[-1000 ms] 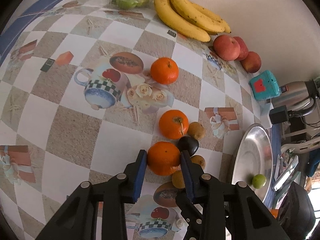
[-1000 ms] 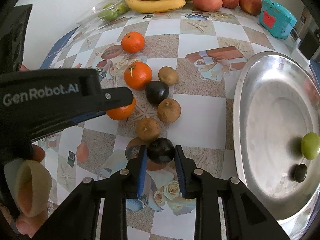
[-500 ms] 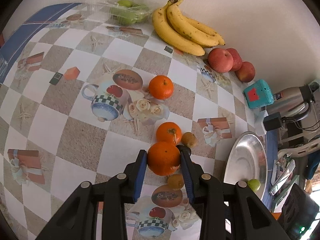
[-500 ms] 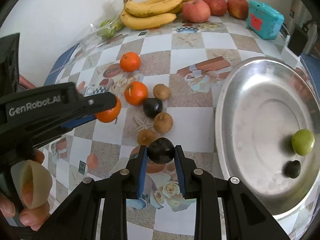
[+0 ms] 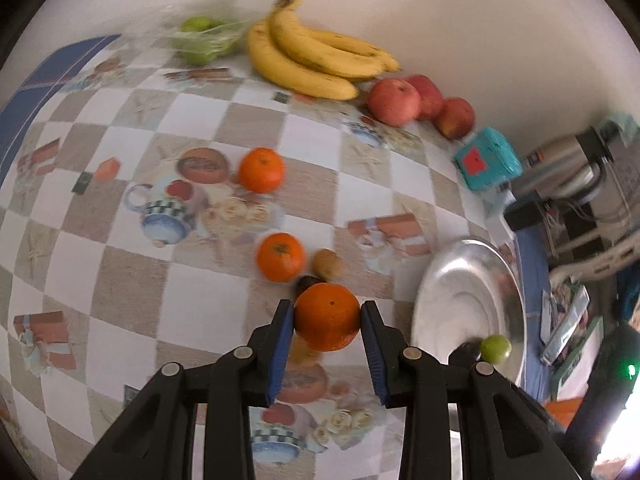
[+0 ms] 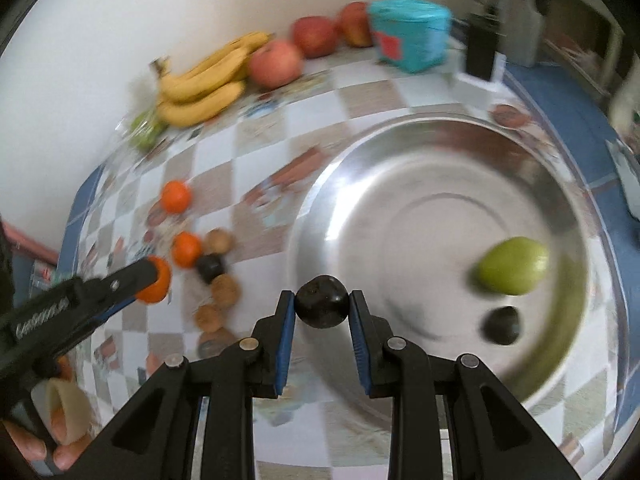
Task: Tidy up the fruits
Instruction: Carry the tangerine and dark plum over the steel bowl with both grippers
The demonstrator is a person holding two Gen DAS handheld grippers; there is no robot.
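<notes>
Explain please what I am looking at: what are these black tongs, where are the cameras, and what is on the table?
There is no robot here. A person holds a hand-operated claw in each hand, and a wide-angle camera on each one looks forward along its two fingers. That is why the pictures look curved.

The left wrist view shows the left claw shut on an orange. The right wrist view shows the right claw shut on a dark round fruit, just over the rim of a big metal dish.

The dish holds a green fruit and a small dark one. On the checkered tablecloth lie two more oranges, small brown fruits, bananas, red apples and a turquoise box.
</notes>
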